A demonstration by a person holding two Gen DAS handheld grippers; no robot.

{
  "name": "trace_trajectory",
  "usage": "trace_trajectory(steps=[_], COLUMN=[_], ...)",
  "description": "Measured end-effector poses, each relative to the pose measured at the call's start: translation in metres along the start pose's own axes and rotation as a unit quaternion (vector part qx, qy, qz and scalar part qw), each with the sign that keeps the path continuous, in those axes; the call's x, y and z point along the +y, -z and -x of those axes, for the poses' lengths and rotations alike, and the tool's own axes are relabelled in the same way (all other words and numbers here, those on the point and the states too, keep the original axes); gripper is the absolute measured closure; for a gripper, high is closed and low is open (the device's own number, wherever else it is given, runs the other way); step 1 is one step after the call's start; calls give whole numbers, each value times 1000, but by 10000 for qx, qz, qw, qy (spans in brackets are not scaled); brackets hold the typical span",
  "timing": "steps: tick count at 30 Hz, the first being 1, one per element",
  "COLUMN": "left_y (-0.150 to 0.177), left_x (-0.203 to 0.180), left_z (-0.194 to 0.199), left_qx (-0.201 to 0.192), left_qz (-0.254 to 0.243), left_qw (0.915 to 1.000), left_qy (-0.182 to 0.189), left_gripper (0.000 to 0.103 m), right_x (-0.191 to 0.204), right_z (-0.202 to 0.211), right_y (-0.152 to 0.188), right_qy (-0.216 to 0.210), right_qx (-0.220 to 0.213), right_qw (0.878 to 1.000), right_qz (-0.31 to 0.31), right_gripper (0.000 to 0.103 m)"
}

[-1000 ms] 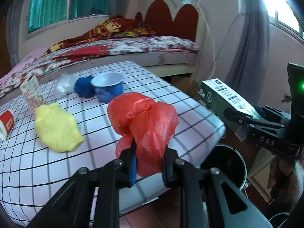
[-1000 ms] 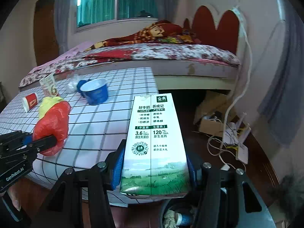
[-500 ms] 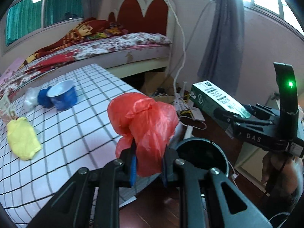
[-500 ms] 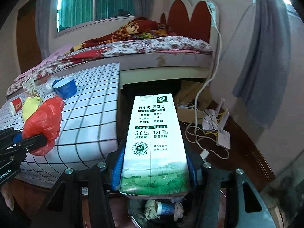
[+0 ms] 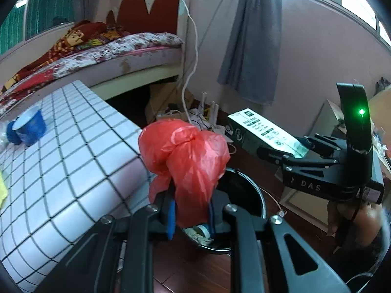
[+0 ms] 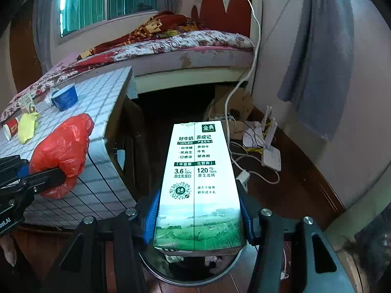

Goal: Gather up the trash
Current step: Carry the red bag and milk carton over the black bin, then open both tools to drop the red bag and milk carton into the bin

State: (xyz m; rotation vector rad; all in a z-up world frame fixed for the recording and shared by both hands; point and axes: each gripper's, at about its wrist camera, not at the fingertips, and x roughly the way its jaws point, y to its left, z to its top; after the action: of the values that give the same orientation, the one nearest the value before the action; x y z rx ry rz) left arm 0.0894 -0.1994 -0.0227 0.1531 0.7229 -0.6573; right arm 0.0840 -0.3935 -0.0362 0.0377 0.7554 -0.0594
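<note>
My left gripper (image 5: 191,216) is shut on a crumpled red plastic bag (image 5: 185,161) and holds it above the near rim of a black trash bin (image 5: 246,195) on the floor. The bag also shows in the right wrist view (image 6: 63,156). My right gripper (image 6: 198,216) is shut on a green and white milk carton (image 6: 198,185) and holds it over the bin (image 6: 171,272), which has trash inside. The carton shows in the left wrist view (image 5: 264,131), to the right of the bin.
A checked table (image 5: 61,166) stands left of the bin with a blue cup (image 6: 65,96), a yellow bag (image 6: 27,128), a red paper cup (image 6: 11,128) and a small carton (image 6: 27,102). Behind are a bed (image 6: 183,46), cables and a router (image 6: 270,156), and a grey curtain (image 5: 249,36).
Both grippers have swung right, off the table, with their loads. The bin now lies right under the red bag and the carton.
</note>
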Motion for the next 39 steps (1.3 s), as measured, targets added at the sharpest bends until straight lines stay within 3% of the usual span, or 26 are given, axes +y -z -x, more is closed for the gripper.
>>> trace_trajectory(steps=[10,20,28,31,32,33,35,39], left_y=[19,45,49,52,53,54,56,59], left_x=[-19,-17,-11,-11,-11,-9,-6,-2], left_z=[-36,-84,-112,-119,-125,-126,-124,-123], left_qx=[423,1147,1431,1456,1540,1539,1479,1475], left_qz=[-71,-5,162,163,217,273,369,363], left_qw=[9978,9913,9867,9856,9848,9854,9867,9882], left_qy=[498,647,756,840,771,674,567,179], left_gripper=[82,82,80,67,44,22,12,7], right_x=[-16,-17,-16,-16,-17,-19,-24,-32], right_z=[-15,-58,-81,-89,-93,-97,-100,-97], right_y=[26,57,66,70,72,74,76,77], right_qy=[-184,-367,-521,-538,-405,-228,-127,24], right_qx=[365,1160,1455,1565,1627,1678,1749,1721], right_qw=[9991,9918,9867,9849,9844,9841,9835,9844], right_qz=[107,397,506,513,524,544,450,355], right_gripper=[46,46,46,44,35,17,9,3])
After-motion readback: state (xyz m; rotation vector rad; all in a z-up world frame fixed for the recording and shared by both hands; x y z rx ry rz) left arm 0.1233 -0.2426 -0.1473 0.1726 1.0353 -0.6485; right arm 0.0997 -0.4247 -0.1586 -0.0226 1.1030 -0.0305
